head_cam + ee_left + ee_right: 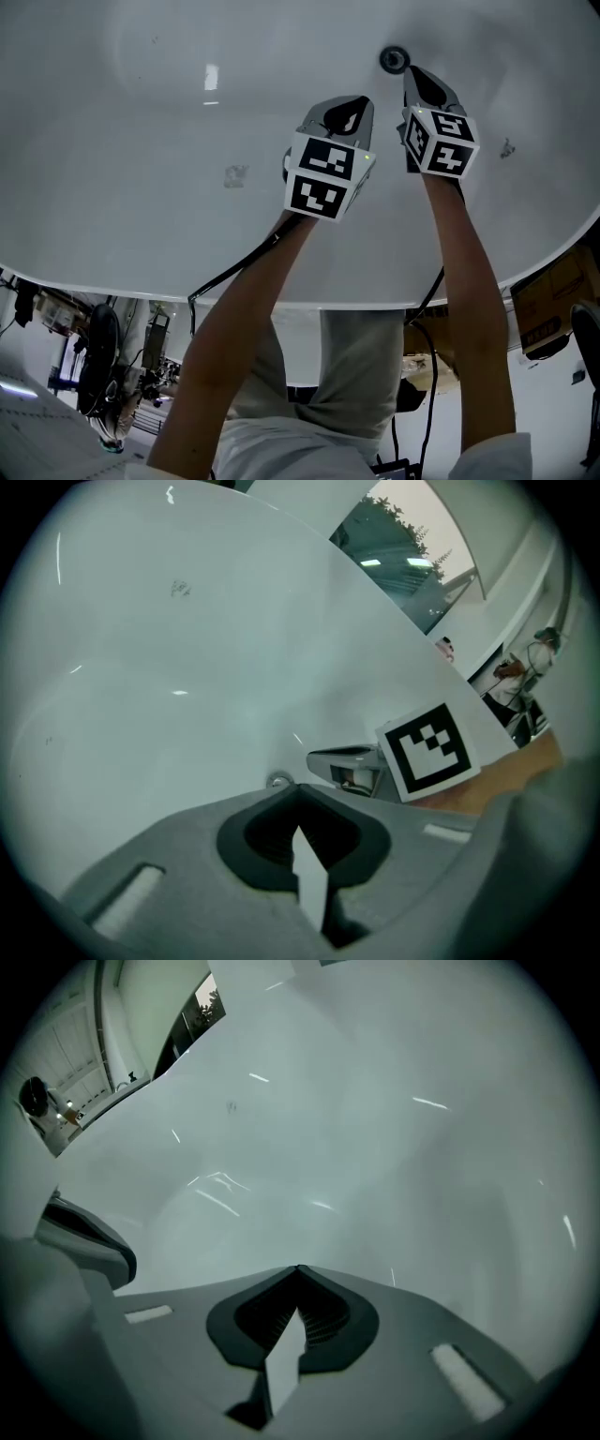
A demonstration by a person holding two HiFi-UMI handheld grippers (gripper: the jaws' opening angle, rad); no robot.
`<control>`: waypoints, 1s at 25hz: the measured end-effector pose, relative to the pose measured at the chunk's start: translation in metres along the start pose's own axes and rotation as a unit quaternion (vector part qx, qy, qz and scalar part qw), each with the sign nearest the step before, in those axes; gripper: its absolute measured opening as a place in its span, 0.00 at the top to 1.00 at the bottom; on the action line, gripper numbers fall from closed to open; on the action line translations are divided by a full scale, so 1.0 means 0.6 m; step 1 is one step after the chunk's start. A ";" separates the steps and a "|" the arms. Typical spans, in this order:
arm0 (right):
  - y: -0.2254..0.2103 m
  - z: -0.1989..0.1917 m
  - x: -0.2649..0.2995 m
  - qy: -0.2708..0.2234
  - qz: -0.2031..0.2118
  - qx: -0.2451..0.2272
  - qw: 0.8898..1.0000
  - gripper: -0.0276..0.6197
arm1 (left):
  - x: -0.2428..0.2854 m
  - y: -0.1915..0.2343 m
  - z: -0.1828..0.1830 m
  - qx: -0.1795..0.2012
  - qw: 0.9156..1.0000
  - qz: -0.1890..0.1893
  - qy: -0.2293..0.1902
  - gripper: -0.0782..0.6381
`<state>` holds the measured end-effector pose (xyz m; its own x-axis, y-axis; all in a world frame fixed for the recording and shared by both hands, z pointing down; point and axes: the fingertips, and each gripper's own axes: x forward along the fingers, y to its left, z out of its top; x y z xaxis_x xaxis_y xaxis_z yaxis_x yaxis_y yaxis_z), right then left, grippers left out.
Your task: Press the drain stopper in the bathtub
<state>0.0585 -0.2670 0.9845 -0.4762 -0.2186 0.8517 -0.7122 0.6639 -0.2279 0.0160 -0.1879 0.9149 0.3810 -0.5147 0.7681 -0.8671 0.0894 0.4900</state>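
Drain stopper on bathtub floor, just left of right claw tip, apparently untouched. Right claw pressed together, empty; left claw likewise.

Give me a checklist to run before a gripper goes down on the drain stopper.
1. Sight of the drain stopper: ok, uncovered in the head view.
2. Jaws of the right gripper together and empty: ok.
3. Jaws of the left gripper together and empty: ok.
4. Tip of the right gripper centred over the stopper: not ok, it sits just beside it.
5. Stopper already pressed down: cannot tell.
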 end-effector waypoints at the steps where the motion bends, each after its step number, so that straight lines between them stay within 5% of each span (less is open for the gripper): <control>1: -0.002 -0.006 0.010 0.005 0.002 -0.003 1.000 0.95 | 0.005 0.005 -0.002 -0.001 1.000 0.002 0.000 0.89; 25: -0.034 -0.126 0.164 0.106 -0.017 0.017 0.994 0.95 | 0.070 0.064 -0.070 -0.010 1.000 0.011 0.023 0.89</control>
<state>0.0650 -0.2477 1.1087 -0.3348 -0.0819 0.9387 -0.7450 0.6330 -0.2105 0.0120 -0.1700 0.9834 0.3755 -0.4734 0.7968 -0.8695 0.1177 0.4797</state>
